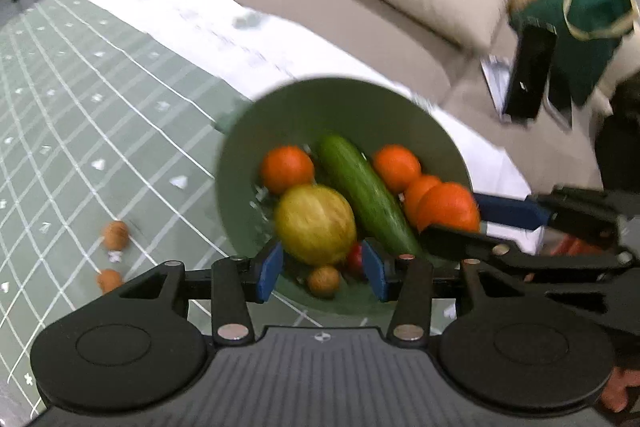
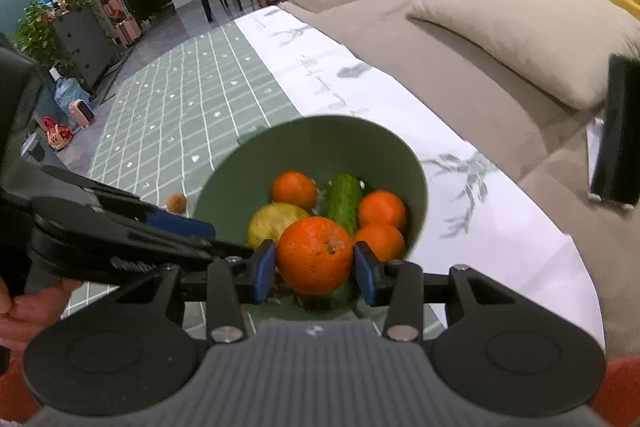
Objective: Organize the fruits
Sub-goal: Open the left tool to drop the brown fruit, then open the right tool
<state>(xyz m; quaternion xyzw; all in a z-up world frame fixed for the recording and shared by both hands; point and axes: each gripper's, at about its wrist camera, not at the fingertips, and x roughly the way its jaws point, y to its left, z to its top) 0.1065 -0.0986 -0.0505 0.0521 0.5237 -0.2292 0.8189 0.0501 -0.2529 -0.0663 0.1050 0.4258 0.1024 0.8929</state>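
Observation:
A green bowl (image 1: 344, 99) (image 2: 320, 143) on the checked tablecloth holds oranges (image 1: 286, 169) (image 2: 294, 189), a cucumber (image 1: 360, 191) (image 2: 344, 201), a yellow-green apple (image 1: 316, 225) (image 2: 266, 223) and a walnut (image 1: 323, 281). My right gripper (image 2: 315, 269) is shut on an orange (image 2: 314, 255) over the bowl's near side; it also shows in the left wrist view (image 1: 448, 207). My left gripper (image 1: 322, 267) is open at the bowl's near rim, its pads either side of the apple. It shows at the left of the right wrist view (image 2: 180, 223).
Two walnuts (image 1: 115, 235) (image 1: 109, 279) lie on the green checked cloth (image 1: 80, 107) left of the bowl; one shows in the right wrist view (image 2: 176, 203). A white runner (image 2: 360, 87) edges the table. A beige sofa with cushions (image 2: 520, 27) stands behind.

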